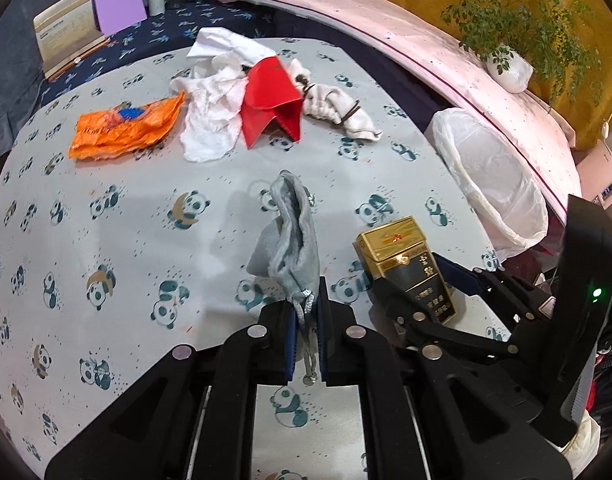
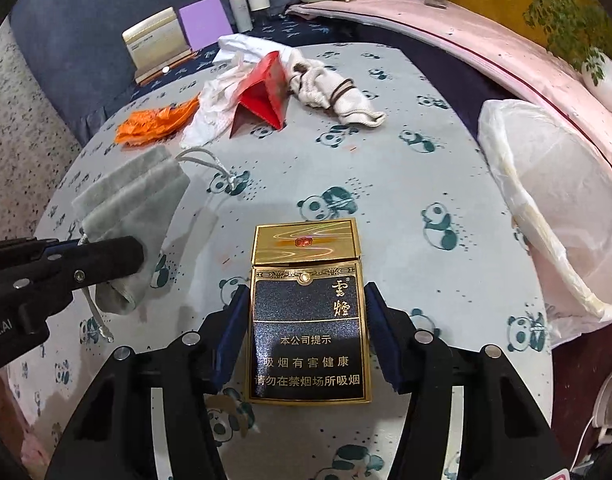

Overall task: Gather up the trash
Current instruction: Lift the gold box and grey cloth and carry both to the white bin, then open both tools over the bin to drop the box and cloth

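Note:
A grey drawstring pouch [image 1: 293, 236] hangs in my left gripper [image 1: 306, 292], which is shut on its cord end above the panda tablecloth [image 1: 125, 220]. The right wrist view shows the pouch [image 2: 133, 200] and that gripper [image 2: 117, 256] at the left. My right gripper [image 2: 306, 292] is shut on a black and gold cigarette box [image 2: 306, 340], pads on both long sides. That box [image 1: 394, 244] and gripper [image 1: 414, 280] sit just right of the pouch. A bin lined with a white bag [image 2: 554, 208] stands past the table's right edge.
At the far side of the table lie an orange wrapper [image 1: 121, 128], crumpled white paper [image 1: 213, 120], a red folded carton [image 1: 271, 104] and a beige cloth bundle [image 1: 342, 110]. Behind them stand a book [image 1: 65, 36], a purple card [image 1: 119, 4] and jars. A potted plant [image 1: 510, 68] sits on the pink ledge.

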{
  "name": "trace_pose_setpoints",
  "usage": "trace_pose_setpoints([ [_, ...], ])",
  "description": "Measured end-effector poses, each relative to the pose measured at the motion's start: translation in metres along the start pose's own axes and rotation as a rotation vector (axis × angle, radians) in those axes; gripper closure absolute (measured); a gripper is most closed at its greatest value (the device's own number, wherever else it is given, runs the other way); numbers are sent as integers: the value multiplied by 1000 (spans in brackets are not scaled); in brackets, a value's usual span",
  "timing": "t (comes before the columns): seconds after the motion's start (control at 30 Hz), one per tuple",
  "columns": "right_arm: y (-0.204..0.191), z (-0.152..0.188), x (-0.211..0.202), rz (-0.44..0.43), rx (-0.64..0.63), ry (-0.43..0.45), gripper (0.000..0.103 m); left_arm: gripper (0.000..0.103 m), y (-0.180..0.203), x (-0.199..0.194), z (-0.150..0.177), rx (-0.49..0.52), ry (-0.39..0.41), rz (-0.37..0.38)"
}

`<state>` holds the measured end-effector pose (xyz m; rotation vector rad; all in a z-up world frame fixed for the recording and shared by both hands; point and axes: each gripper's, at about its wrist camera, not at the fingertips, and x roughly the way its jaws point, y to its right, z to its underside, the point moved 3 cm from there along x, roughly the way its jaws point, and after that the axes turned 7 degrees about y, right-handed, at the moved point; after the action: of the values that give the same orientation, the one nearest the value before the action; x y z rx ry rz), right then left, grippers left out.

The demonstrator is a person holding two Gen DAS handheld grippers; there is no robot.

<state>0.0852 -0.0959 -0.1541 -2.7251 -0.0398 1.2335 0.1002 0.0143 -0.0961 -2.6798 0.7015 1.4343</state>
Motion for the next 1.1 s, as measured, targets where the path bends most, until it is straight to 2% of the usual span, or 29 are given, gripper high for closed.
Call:
trace_pose_setpoints([
  [0.23, 40, -20, -35, 39, 84, 99, 48, 95, 39, 1, -25, 54, 30, 71],
  [0.53, 124, -41, -80, 154, 211, 220, 48, 95, 117, 15, -64, 156, 67, 202],
  [0.7, 170, -50, -92, 219, 276, 261, 48, 95, 164, 33, -79, 219, 62, 278],
  [0.93, 214, -57, -90, 268, 349, 271, 48, 94, 201, 60, -96, 241, 36, 334],
  [1.03, 222, -59, -87, 278, 373, 277, 47, 83, 208, 68, -98, 251, 22, 361],
  [1.1, 227, -60, -86, 278, 389, 282, 47, 68, 210, 71, -101, 252, 43, 333],
])
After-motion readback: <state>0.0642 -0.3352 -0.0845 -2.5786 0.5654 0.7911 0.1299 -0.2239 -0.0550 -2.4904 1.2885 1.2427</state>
